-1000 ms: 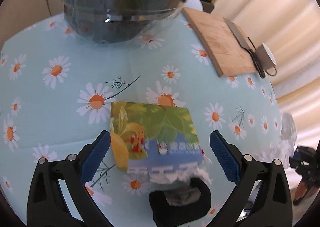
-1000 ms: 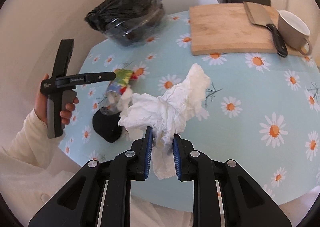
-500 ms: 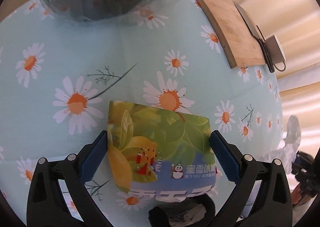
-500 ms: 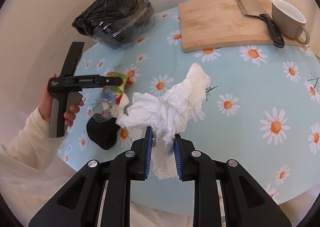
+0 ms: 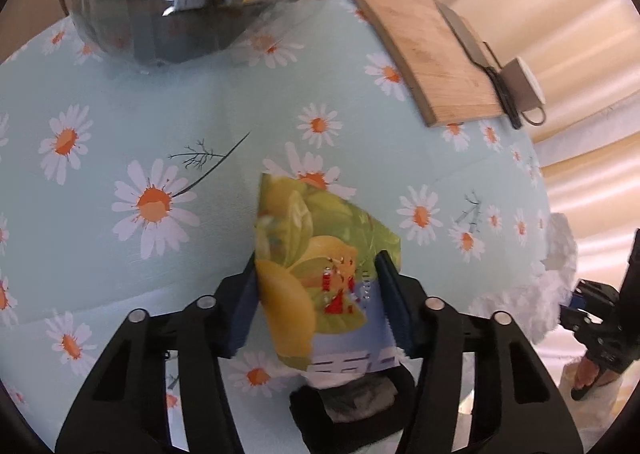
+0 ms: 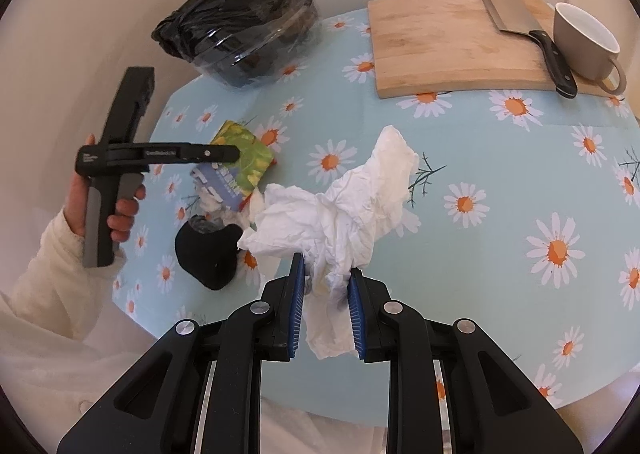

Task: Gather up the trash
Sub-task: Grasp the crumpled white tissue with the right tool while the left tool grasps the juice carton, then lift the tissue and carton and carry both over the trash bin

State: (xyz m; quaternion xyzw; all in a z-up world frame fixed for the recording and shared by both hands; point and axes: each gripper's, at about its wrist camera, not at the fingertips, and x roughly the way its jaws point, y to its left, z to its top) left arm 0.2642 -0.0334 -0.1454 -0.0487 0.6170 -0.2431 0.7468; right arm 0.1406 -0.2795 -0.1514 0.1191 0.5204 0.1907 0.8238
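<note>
1. While the left tongs (image 5: 318, 294) point steeply down at the desk (image 5: 120, 126), we see their jaws, which have just been closing, pressed on both sides of the printed drink carton (image 5: 316, 254), which stands tilted between them.
2. Just below the carton's lower end we see a black cup (image 6: 208, 254) lying on its side, with white scraps at its mouth.
3. We note the right tongs (image 6: 326, 306) nearly closed, pinching the crumpled white tissue (image 6: 344, 206); the tissue billows up ahead of the pads.
4. Well ahead of the left tongs stands a clear bin lined with a black bag (image 6: 244, 26).
5. Ahead and right of the right tongs: cutting board (image 6: 448, 38) bearing a cleaver (image 6: 516, 16); a mug (image 6: 584, 42) rests at its right end.
</note>
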